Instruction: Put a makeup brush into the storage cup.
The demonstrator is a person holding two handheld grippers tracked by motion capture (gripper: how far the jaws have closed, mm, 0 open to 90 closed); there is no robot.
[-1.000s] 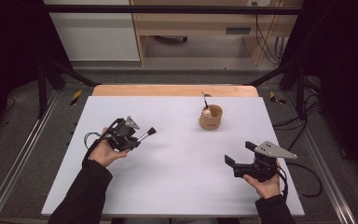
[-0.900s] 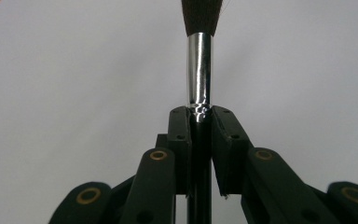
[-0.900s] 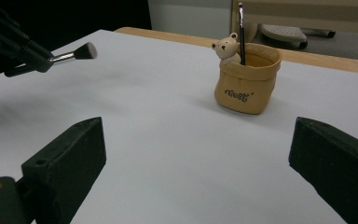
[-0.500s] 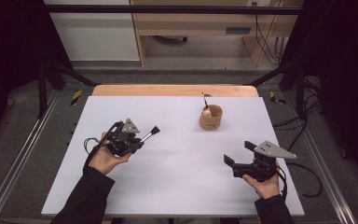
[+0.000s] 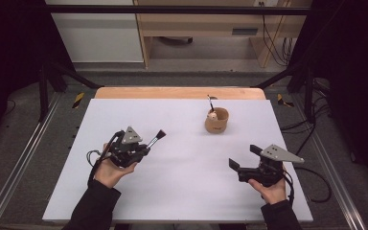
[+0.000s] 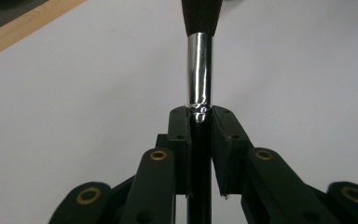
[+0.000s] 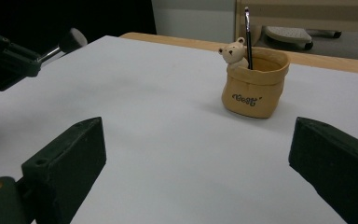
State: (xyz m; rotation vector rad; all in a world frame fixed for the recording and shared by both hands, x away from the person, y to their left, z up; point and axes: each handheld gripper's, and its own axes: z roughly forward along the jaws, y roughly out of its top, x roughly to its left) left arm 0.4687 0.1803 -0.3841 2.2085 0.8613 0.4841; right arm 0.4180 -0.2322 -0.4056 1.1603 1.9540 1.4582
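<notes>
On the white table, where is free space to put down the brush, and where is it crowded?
Bare table lies between the left gripper, shut on the brush, and the open right gripper. The far left corner is bare too. The one crowded spot is around the tan pot, which holds a thin tool.

Both forearms come in from the bottom in dark sleeves, hands wrapped around the gripper bodies. The left hand [image 5: 106,171] sits on the left side, palm up-ish, with the left gripper [image 5: 143,149] angled up and to the right. Its jaws are squeezed together tight around a thin black handle, just under a shiny metal ferrule. The right hand [image 5: 270,190] is lower right, holding the right gripper [image 5: 242,156] pointing left across the table. Its jaws are spread wide apart, nothing between them. Cables trail off both grippers.
</notes>
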